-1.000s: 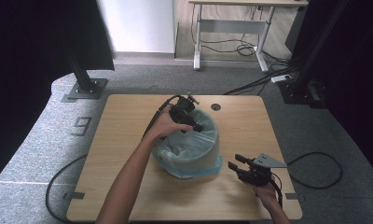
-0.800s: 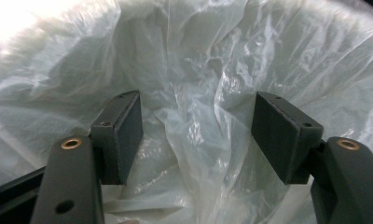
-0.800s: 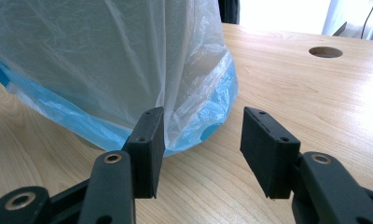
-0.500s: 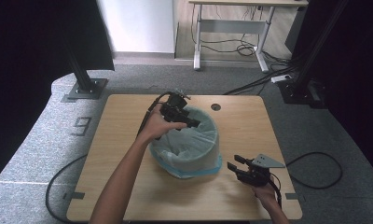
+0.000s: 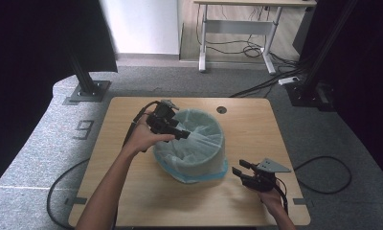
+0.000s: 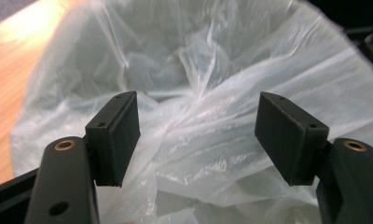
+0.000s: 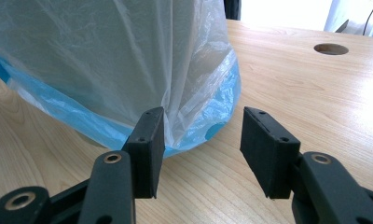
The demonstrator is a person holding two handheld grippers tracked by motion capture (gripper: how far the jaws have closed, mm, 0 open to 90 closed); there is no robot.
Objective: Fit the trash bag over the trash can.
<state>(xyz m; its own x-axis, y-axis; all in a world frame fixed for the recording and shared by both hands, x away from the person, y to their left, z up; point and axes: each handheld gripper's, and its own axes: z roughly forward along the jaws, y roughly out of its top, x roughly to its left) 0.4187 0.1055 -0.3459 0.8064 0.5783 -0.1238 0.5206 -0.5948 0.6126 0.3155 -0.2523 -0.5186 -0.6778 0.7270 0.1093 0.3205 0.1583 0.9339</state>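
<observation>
A round bin lined with a translucent white plastic bag (image 5: 194,146) stands in the middle of the wooden table (image 5: 256,129). A blue layer of film (image 7: 58,112) pools around its foot. My left gripper (image 5: 182,135) hangs over the bin's left rim and points across the mouth. Its jaws are open, and crumpled bag film (image 6: 208,70) lies beyond and below them without touching the pads. The left gripper (image 6: 198,126) holds nothing. My right gripper (image 5: 238,168) rests low at the table's front right. It is open and aimed at the bag's lower edge (image 7: 189,126), a short way off. Nothing sits between the jaws of the right gripper (image 7: 201,140).
A round cable hole (image 5: 221,109) lies in the tabletop behind the bin. Cables trail off both grippers over the table edges onto the grey floor. Black frame posts stand at both back corners, and a desk sits farther behind.
My left hand has slid from the bin's far rim round to its left rim, a little toward me. The right gripper has stayed put.
</observation>
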